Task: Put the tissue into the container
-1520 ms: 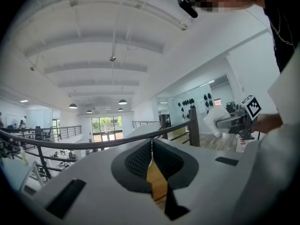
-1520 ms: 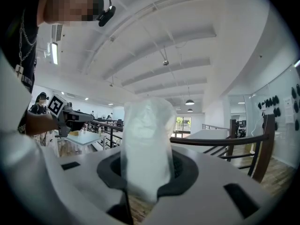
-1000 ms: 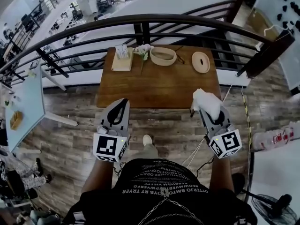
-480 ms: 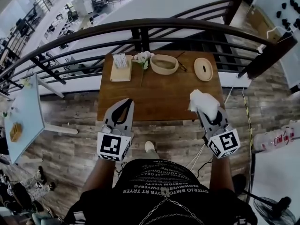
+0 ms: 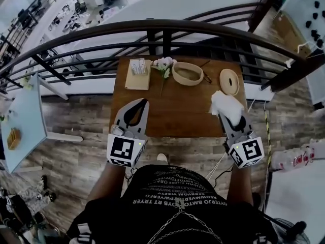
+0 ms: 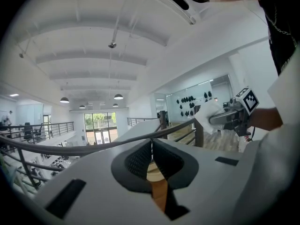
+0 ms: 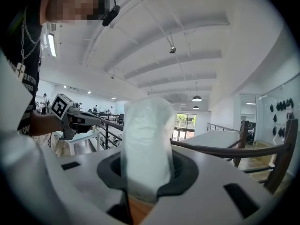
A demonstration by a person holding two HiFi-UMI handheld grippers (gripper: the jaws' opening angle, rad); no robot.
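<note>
My right gripper (image 5: pixel 227 117) is shut on a crumpled white tissue (image 5: pixel 225 104) and holds it above the right front part of the wooden table (image 5: pixel 172 111). In the right gripper view the tissue (image 7: pixel 146 144) stands upright between the jaws and hides the pads. An oval woven container (image 5: pixel 177 69) sits at the back of the table, well ahead and left of the tissue. Its oval lid (image 5: pixel 229 81) lies to its right. My left gripper (image 5: pixel 143 103) is shut and empty over the table's front left; its pads (image 6: pixel 140 158) meet.
A tissue pack on a wooden tray (image 5: pixel 137 67) and a small flower bunch (image 5: pixel 163 64) stand at the back left of the table. A dark curved railing (image 5: pixel 162 27) runs just behind the table. Wooden floor (image 5: pixel 76 151) lies below me.
Both grippers have come forward from in front of the table to above its near edge. The right one still carries the tissue. Jaws unchanged.
</note>
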